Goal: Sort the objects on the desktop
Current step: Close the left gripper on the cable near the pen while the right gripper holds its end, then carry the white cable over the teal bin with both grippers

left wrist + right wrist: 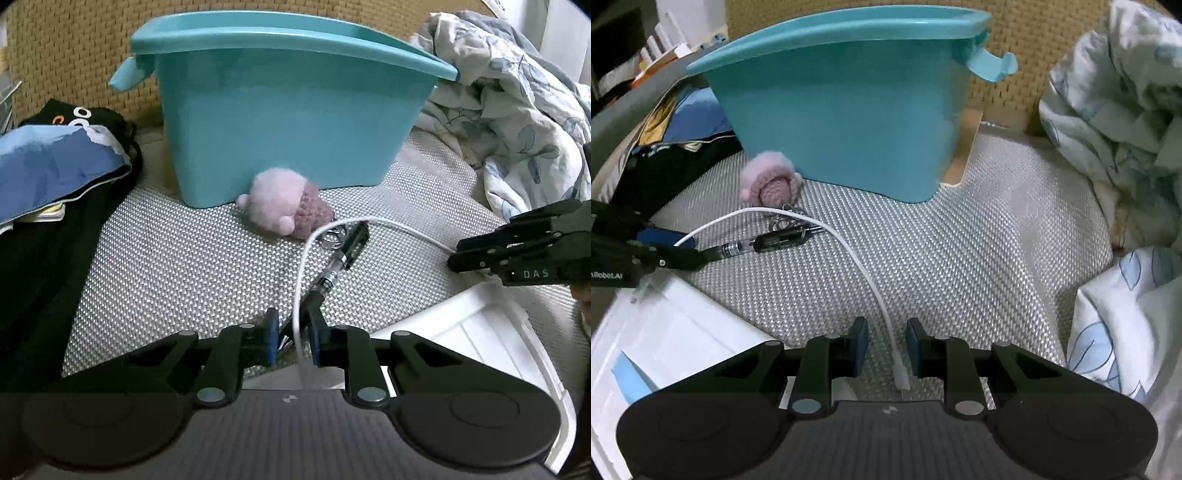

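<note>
The left gripper [291,338] stands with jaws open around one white cable [301,266] and the tip of one black pen [334,266]. The right gripper [886,345] is open too, the cable's plug lying between its jaws. Ahead of both, one teal bin [280,122] blocks the way; one pink plush keychain [280,210] touches its base. One white tray [476,332] lies beside the jaws.

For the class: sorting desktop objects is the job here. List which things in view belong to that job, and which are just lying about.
Belongs to the job:
white cable
black pen
pink plush keychain
teal bin
white tray
left gripper
right gripper

Just lying about:
floral bedding
dark clothing
blue bag
</note>
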### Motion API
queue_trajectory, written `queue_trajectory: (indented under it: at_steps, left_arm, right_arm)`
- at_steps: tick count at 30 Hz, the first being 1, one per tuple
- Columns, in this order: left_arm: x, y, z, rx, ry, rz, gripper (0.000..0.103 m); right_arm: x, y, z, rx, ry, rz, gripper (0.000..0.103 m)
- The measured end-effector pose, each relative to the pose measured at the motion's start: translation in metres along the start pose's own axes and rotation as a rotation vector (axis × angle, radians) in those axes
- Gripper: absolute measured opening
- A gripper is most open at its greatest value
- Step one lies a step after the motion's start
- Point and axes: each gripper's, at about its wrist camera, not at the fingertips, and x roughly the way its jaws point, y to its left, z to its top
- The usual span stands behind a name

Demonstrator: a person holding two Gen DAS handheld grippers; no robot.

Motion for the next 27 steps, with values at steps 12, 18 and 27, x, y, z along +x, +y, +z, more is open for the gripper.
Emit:
queue_trajectory:
  at_steps: [12,18,27]
  left_arm:
    - [-0.023,0.0,0.001,-0.035,-0.089,-0.017,0.013]
    - [-0.031,-0.004,0.001,-0.033,-0.123,-0.016,0.012]
    - [-0.07,-0.007,-0.007,-0.045,-0.239,-0.01,0.008]
  right_arm:
    - [-0.011,0.021,0.002,-0.084,-0.045,-0.042,0.006]
    - [-0.037,0.027,-0.001,-0.106,-0.138,-0.079,0.006]
    - [-0.069,0.042,-0.003,-0.153,-0.24,-0.112,0.006]
